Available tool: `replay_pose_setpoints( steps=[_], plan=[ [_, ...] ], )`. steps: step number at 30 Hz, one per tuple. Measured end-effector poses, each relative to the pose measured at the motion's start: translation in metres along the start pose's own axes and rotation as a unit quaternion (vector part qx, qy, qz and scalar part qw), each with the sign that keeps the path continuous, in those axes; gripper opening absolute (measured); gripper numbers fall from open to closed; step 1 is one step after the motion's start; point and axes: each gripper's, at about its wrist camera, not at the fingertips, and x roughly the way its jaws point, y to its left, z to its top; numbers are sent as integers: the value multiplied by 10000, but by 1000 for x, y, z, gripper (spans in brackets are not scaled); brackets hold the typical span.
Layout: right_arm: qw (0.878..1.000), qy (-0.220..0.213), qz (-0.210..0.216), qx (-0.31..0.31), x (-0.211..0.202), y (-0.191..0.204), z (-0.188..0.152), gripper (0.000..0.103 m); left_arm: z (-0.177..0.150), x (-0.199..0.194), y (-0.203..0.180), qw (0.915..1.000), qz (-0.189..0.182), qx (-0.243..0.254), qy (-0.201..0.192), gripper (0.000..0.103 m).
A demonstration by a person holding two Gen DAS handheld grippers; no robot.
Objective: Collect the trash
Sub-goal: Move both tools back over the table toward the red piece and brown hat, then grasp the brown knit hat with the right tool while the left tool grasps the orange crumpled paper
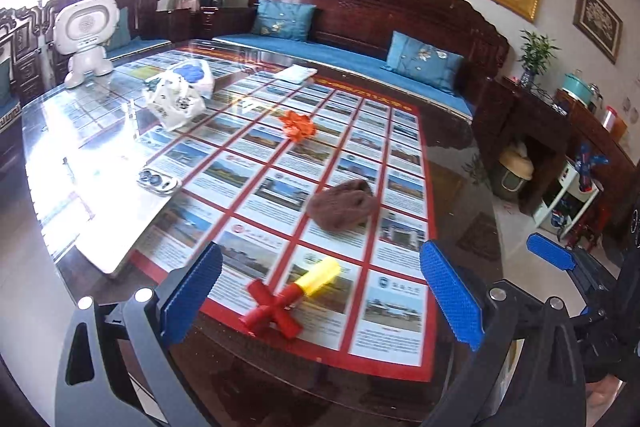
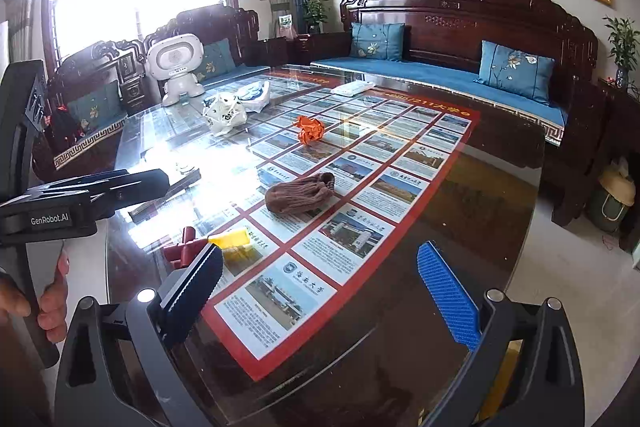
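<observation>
A crumpled orange paper [image 1: 298,125] lies mid-table; it also shows in the right wrist view [image 2: 311,129]. A brown knitted sock [image 1: 342,205] [image 2: 300,195] lies nearer. A red and yellow toy piece [image 1: 290,297] [image 2: 216,245] lies closest, between the fingers of my left gripper [image 1: 332,291], which is open and empty just above the table's near edge. My right gripper [image 2: 328,291] is open and empty over the near edge, to the right of the left one. A white plastic bag [image 1: 174,103] [image 2: 226,115] sits farther back.
The glass table [image 1: 452,163] covers a poster of pictures. A white robot toy [image 1: 86,39], a phone [image 1: 158,181] and a white cloth [image 1: 297,73] are on it. A wooden sofa with blue cushions [image 1: 424,61] runs behind. Shelves stand at the right.
</observation>
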Motion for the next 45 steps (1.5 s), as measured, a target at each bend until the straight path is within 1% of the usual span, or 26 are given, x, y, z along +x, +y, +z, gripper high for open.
replay_pose_setpoints(
  steps=[3,8,10,18,22,24,27,29,31,34,36,38,40,41,43,44,45],
  plan=[
    [9999,128,1,-78,21,9,9,94,7,10,15,9998,139,-120,24,99],
    [9984,523,123,-176,67,15,20,94,15,34,29,9995,178,-172,178,99],
    [9974,671,96,-238,85,16,23,94,19,47,33,9992,183,-190,288,99],
    [9896,1331,4,-541,156,17,37,94,38,97,49,9980,308,-196,513,99],
    [9844,1638,37,-636,187,18,45,94,49,120,58,9972,381,-213,607,99],
    [9840,1652,40,-663,198,19,51,94,53,129,61,9969,371,-227,660,99],
    [9800,1863,-7,-697,213,17,54,94,57,142,66,9961,393,-255,753,99],
    [9779,1971,77,-695,221,15,53,94,61,149,66,9957,394,-256,803,99],
    [9779,1975,143,-675,222,14,53,94,63,155,65,9955,427,-203,825,99],
    [9776,1971,196,-718,223,13,54,94,70,161,58,9953,577,12,772,99],
    [9766,2028,295,-647,224,11,54,93,74,167,57,9953,520,-2,813,99],
    [9755,2006,461,-772,221,13,55,88,79,173,57,9953,466,-63,846,99],
    [9746,1980,595,-867,218,18,56,73,84,181,55,9947,511,-28,896,99],
    [9742,1961,661,-901,217,20,56,69,85,184,54,9944,530,0,914,99],
    [9731,1920,825,-969,214,23,56,49,88,192,52,9934,581,25,986,99],
    [9729,1901,886,-974,213,24,55,46,89,197,51,9930,633,39,1000,99],
    [9732,1866,950,-955,212,24,55,35,90,201,51,9925,663,49,1030,99]
  ],
)
